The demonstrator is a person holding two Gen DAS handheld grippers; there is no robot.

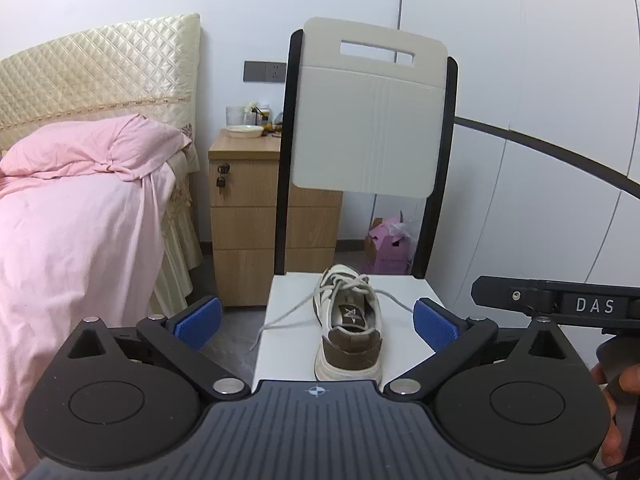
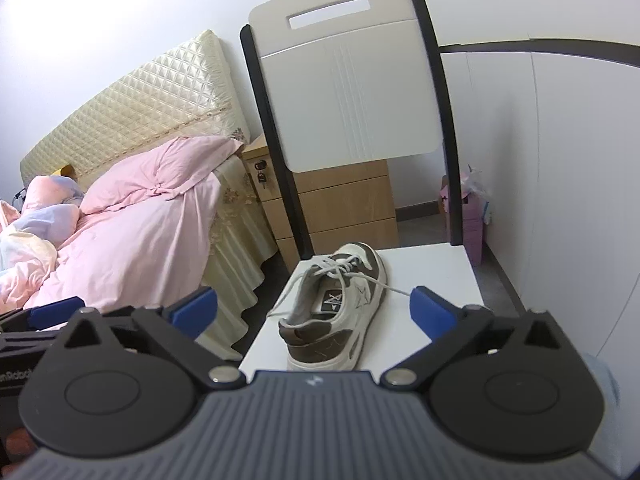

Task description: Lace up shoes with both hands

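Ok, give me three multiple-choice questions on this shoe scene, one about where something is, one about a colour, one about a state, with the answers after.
1. Where does the shoe stand?
A. on the bed
B. on the white chair seat
C. on the floor

2. What colour are the gripper pads?
A. blue
B. red
C. green

3. How are the laces lying?
A. tied in a bow
B. pulled out of the shoe altogether
C. threaded through the shoe, with loose ends trailing to both sides

Answers:
1 B, the sole rests on the white seat in front of the chair back.
2 A, both the left gripper and the right gripper show blue pads.
3 C, an untied end runs off to each side of the shoe.
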